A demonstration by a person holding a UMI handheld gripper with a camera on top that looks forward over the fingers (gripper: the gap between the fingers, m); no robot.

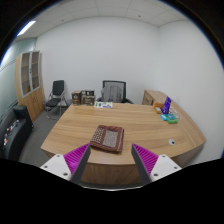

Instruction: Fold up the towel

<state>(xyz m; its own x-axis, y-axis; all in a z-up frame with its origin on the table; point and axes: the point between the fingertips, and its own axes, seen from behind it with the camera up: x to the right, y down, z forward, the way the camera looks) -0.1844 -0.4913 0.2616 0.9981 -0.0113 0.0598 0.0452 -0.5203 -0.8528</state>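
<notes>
A folded brown patterned towel (pixel 107 137) lies on the wooden desk (pixel 80 125), near its front edge. My gripper (pixel 112 160) is held above and short of the desk, with the towel just ahead of and between the lines of the two fingers. The fingers (pixel 76 156) with their purple pads are spread wide apart and hold nothing.
A purple and teal object (pixel 168 113) stands on the desk at the far right. A small white item (pixel 172 142) lies near the desk's right front edge. Office chairs (pixel 114 91) stand beyond the desk, a black chair (pixel 14 130) at the left, and a bookcase (pixel 30 84) along the left wall.
</notes>
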